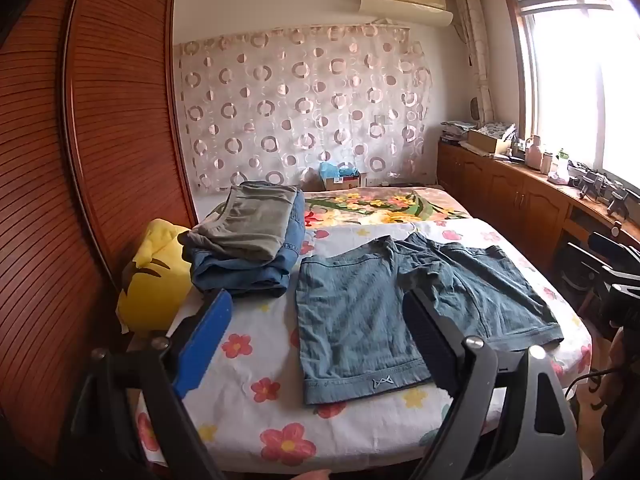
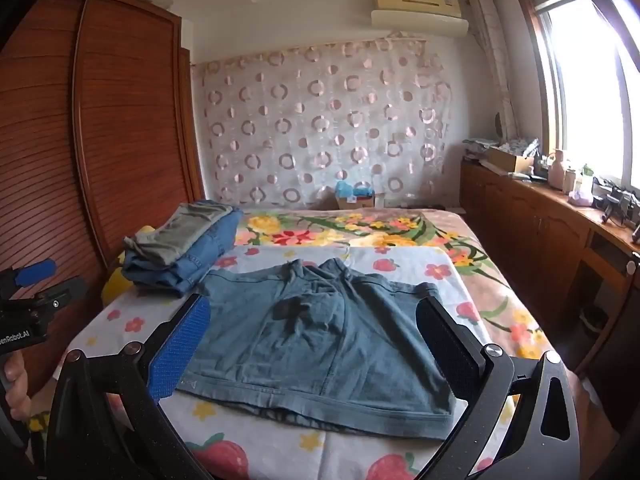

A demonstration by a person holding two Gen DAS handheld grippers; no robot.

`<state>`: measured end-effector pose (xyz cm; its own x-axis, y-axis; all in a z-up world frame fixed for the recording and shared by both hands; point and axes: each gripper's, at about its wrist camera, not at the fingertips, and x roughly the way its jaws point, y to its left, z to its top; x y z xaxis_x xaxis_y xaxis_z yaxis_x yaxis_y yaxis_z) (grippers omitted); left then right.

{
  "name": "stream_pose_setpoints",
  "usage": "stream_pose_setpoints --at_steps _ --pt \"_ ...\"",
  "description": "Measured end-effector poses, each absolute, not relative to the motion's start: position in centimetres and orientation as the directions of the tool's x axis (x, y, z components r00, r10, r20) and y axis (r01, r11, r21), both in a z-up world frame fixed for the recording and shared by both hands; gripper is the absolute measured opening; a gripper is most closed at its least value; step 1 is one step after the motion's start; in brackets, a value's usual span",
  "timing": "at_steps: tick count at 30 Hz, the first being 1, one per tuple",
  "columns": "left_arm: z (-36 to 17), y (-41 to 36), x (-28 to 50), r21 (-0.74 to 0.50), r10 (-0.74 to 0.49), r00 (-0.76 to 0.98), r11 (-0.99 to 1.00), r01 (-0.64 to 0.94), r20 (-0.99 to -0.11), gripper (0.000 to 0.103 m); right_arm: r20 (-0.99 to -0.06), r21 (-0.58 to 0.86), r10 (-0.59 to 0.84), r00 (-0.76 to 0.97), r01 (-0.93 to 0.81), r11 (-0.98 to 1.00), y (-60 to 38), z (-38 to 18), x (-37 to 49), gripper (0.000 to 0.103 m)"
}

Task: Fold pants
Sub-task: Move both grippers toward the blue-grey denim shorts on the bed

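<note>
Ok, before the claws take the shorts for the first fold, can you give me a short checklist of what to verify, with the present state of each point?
1. Denim shorts lie spread flat on the floral sheet: ok, only light wrinkles at the crotch.
2. Left claw open and empty: ok.
3. Right claw open and empty: ok.
4. Both hems free to take: ok; they lie at the near edge, nothing on them.
5. Stack of folded pants apart from the shorts: ok, a strip of sheet shows between them.
6. Claws already touching the fabric: cannot tell; both seem to hover above it.
</note>
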<state>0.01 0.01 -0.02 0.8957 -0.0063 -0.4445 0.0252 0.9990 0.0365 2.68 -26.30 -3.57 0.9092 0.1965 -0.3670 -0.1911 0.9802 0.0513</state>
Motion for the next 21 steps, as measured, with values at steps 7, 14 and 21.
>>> stream_pose_setpoints --at_steps 7,14,21 --pt "0.00 0.03 0.01 0.035 -0.004 0.896 0.999 0.021 -0.444 0.088 -0.364 0.054 0.198 0.910 -0.191 0.980 -26.28 -3.42 2.47 0.103" --pt "-0.08 0.06 -0.15 0.043 0.003 0.900 0.999 0.017 -0.437 0.088 -0.359 0.048 0.193 0.913 -0.188 0.981 -26.34 -3.36 2.42 0.103" --pt "0.34 0.10 -0.42 0.039 0.002 0.901 0.999 0.017 -0.433 0.088 -0.358 0.049 0.194 0.913 -0.189 0.981 -26.30 -3.36 2.36 0.103"
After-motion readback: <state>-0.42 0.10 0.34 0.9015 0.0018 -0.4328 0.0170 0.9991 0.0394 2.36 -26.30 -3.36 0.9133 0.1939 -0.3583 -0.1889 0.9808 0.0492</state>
